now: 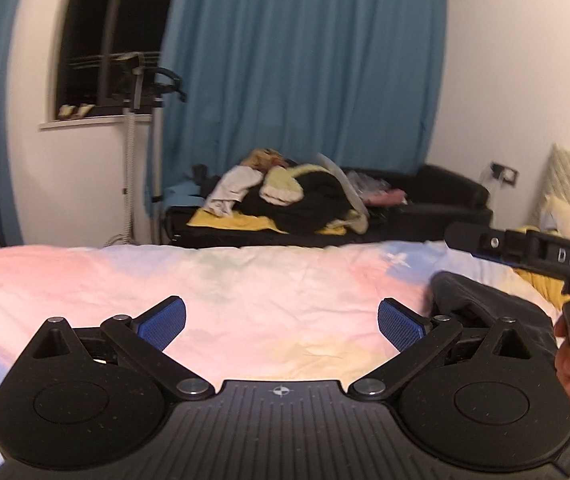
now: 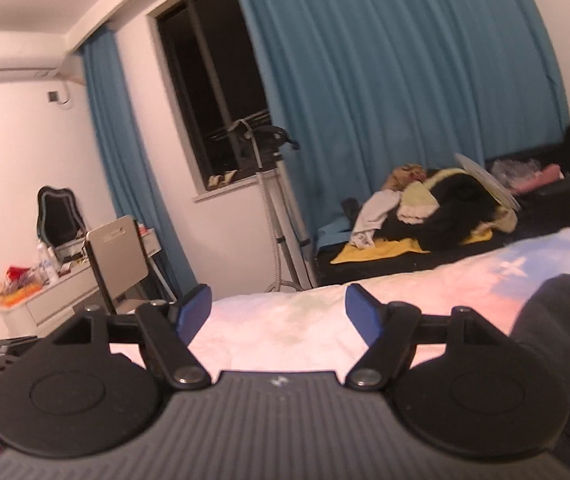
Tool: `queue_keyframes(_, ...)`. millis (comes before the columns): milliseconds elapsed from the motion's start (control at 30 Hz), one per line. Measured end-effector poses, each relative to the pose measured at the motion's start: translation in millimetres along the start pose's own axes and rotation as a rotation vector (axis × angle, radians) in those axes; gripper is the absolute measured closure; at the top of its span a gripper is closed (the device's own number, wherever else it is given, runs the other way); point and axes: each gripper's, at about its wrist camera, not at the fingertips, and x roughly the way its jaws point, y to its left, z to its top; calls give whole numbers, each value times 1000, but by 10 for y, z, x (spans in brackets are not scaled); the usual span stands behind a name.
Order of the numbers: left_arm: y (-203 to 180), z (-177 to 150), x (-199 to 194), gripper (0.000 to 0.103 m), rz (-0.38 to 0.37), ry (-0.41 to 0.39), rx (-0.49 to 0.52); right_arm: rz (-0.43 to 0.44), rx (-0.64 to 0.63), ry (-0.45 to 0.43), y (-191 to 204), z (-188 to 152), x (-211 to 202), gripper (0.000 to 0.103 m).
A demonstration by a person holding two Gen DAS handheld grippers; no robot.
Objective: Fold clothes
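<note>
Left wrist cam: both grippers (image 1: 281, 324) (image 2: 277, 312) spread, empty; I'd drop fingers onto dark garment (image 1: 485, 304) right of pads, pinch edge.

Clothes pile (image 1: 285, 196) on sofa (image 1: 445, 196) behind bed (image 1: 205, 280).

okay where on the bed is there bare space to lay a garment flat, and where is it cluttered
The pastel bedspread lies bare across its left and middle, from the near edge to the far edge facing the blue curtain. On its right side a dark garment takes up room. The black sofa beyond is crowded with a clothes pile.
</note>
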Motion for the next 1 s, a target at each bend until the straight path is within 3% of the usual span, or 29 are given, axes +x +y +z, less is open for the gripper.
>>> queue_keyframes(233, 246, -296, 184, 0, 63, -7, -120, -5, -75, 25, 40, -250, 127, 26)
queue_keyframes(533, 177, -458, 289, 0, 163, -37, 11, -57, -115, 28, -129, -657, 317, 19)
queue_keyframes(733, 167, -508, 347, 0, 192, -42, 13, -86, -116, 62, -235, -762, 488, 11)
queue_keyframes(800, 179, -533, 383, 0, 188, -30, 8, -110, -105, 84, -273, -798, 549, 1)
queue_keyframes(1000, 183, -567, 329, 0, 214, -56, -5, -124, -97, 109, -275, -859, 546, 0)
